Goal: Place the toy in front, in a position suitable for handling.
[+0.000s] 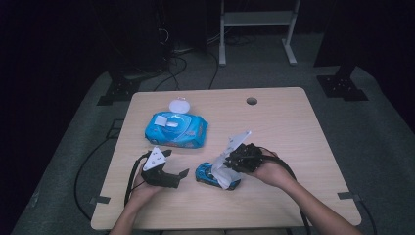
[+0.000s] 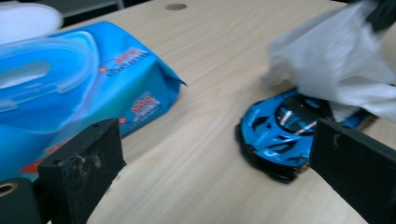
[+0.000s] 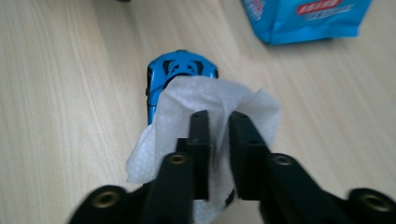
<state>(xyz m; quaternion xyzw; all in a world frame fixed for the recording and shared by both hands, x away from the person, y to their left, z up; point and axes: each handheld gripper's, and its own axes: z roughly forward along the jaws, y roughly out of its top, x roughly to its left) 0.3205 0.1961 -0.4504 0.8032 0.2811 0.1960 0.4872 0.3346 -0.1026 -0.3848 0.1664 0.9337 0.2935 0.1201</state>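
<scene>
Right gripper [image 3: 218,140]: jaws nearly together, clamped on a white wipe [image 3: 205,109]. A narrow gap shows between the jaw tips, with the wipe pinched in it. The wipe bunches ahead of and below the jaws and drapes over the rear half of a blue toy car [image 3: 180,70]. Wipe is touching the car's roof; only the car's front end sticks out beyond it, straight ahead of the jaws. In the high view the right gripper [image 1: 234,159] angles down toward the car [image 1: 208,174] from the person's right hand [image 1: 271,171], with the wipe [image 1: 222,171] between tool and car.

Left gripper [image 2: 215,154]: jaws spread wide, holding nothing, touching nothing. In the left gripper view the car [image 2: 275,133] sits on the table [image 2: 187,140] just inside the right-hand jaw, partly hidden behind it; whether the jaw contacts it I cannot tell. The wipe [image 2: 336,65] hangs above the car, up and right of the jaws. A blue wet-wipe pack [image 2: 70,88] lies ahead of the left-hand jaw, white flip lid [image 2: 28,21] open. In the high view the left gripper [image 1: 164,171] sits near the car, its left hand [image 1: 142,188] behind it, and the pack [image 1: 176,129] beyond it, well apart from the jaws.

Corner of the pack [image 3: 308,18] also shows up and right of the right gripper's jaws.
</scene>
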